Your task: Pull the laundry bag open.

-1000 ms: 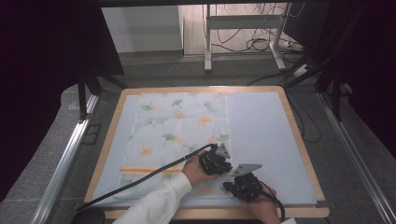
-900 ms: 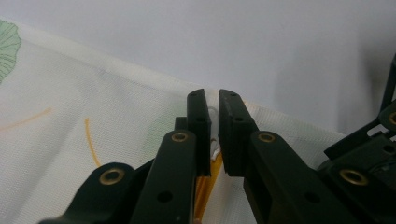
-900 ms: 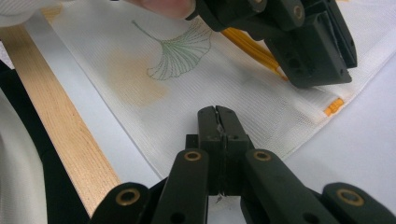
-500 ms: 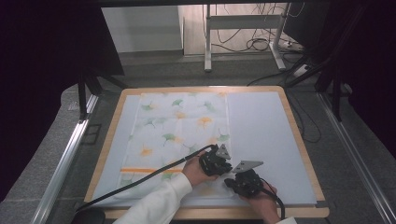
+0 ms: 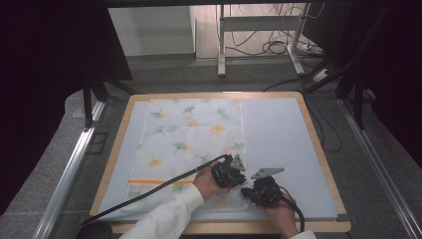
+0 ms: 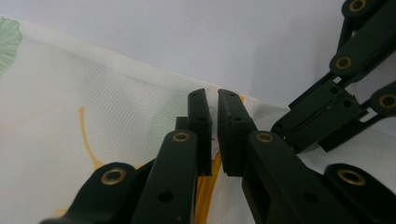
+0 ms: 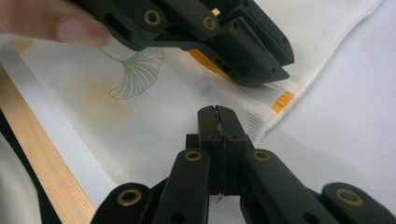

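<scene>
Left gripper [image 5: 238, 175] low over cloth [image 5: 189, 144], fingers [image 6: 201, 121] nearly together, narrow gap left, cloth edge with orange stripe [image 6: 210, 179] running beneath and between them; whether pads pinch fabric, cannot tell. Right gripper [image 7: 217, 122] fully closed, fingers [image 7: 231, 126] pressed flat together, thin bit of cloth corner seemingly caught between tips. Cloth, white with green and orange leaf print, lies spread on pale blue surface [image 5: 283, 134]; its near corner sits just ahead of both finger pairs, which stand close beside each other.
</scene>
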The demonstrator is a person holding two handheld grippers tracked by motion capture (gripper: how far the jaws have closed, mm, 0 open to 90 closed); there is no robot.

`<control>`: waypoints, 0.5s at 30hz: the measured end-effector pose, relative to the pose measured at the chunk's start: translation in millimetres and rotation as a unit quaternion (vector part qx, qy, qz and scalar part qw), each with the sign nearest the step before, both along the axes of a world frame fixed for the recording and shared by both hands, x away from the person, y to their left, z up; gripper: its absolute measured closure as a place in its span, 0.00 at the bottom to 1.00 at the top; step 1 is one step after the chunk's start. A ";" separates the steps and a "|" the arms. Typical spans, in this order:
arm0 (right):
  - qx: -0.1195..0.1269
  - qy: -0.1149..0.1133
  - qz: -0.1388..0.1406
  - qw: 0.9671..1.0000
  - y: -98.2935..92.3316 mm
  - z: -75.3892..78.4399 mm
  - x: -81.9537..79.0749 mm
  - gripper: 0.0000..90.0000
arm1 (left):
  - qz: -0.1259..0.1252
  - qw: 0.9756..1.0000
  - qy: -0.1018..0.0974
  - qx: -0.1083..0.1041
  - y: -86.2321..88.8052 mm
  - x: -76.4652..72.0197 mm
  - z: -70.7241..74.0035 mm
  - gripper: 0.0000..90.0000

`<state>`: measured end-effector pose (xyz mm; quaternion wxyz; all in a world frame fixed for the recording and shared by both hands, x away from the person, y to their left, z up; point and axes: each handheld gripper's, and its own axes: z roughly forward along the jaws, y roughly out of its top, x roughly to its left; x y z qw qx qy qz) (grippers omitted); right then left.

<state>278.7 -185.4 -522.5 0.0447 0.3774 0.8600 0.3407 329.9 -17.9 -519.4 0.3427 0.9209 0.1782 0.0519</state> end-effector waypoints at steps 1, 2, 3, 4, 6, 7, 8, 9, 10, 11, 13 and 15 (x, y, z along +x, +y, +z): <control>0.003 0.003 -0.002 1.000 -0.3 -0.1 0.4 1.00 | 0.000 1.000 -0.001 0.001 0.2 -0.1 0.0 0.95; 0.006 0.006 -0.002 1.000 -0.8 -0.3 0.9 1.00 | 0.001 1.000 -0.001 0.000 0.2 -0.6 -0.2 0.95; 0.008 0.008 -0.004 1.000 -1.3 -0.7 1.5 1.00 | 0.001 1.000 -0.002 0.000 0.3 -0.6 -0.3 0.95; 0.011 0.011 -0.004 1.000 -1.9 -0.8 1.9 1.00 | 0.001 1.000 -0.003 0.000 0.3 -0.9 -0.3 0.95; 0.015 0.017 -0.007 1.000 -2.9 -1.2 2.7 1.00 | 0.000 1.000 -0.003 0.001 0.8 -1.1 -0.3 0.95; 0.018 0.020 -0.009 1.000 -3.2 -1.2 2.8 1.00 | 0.001 1.000 -0.003 0.001 1.1 -1.3 -0.4 0.95; 0.018 0.020 -0.009 1.000 -3.2 -1.2 2.8 1.00 | 0.001 1.000 -0.003 0.001 1.1 -1.3 -0.4 0.95; 0.020 0.021 -0.008 1.000 -4.0 -1.4 3.4 1.00 | 0.000 1.000 -0.002 0.002 1.6 -1.2 -0.3 0.95; 0.024 0.024 -0.010 0.999 -5.1 -2.2 4.1 1.00 | -0.001 1.000 -0.002 0.004 2.0 -1.2 -0.2 0.95; 0.024 0.026 -0.010 0.999 -5.3 -2.1 4.3 1.00 | -0.001 1.000 -0.002 0.004 2.2 -1.2 -0.2 0.95; 0.028 0.028 -0.012 0.999 -5.8 -2.2 4.5 1.00 | -0.001 1.000 -0.003 0.006 2.6 -1.7 0.0 0.95; 0.030 0.028 -0.013 0.999 -6.0 -2.7 4.6 1.00 | -0.002 1.000 -0.004 0.007 3.6 -2.3 0.1 0.95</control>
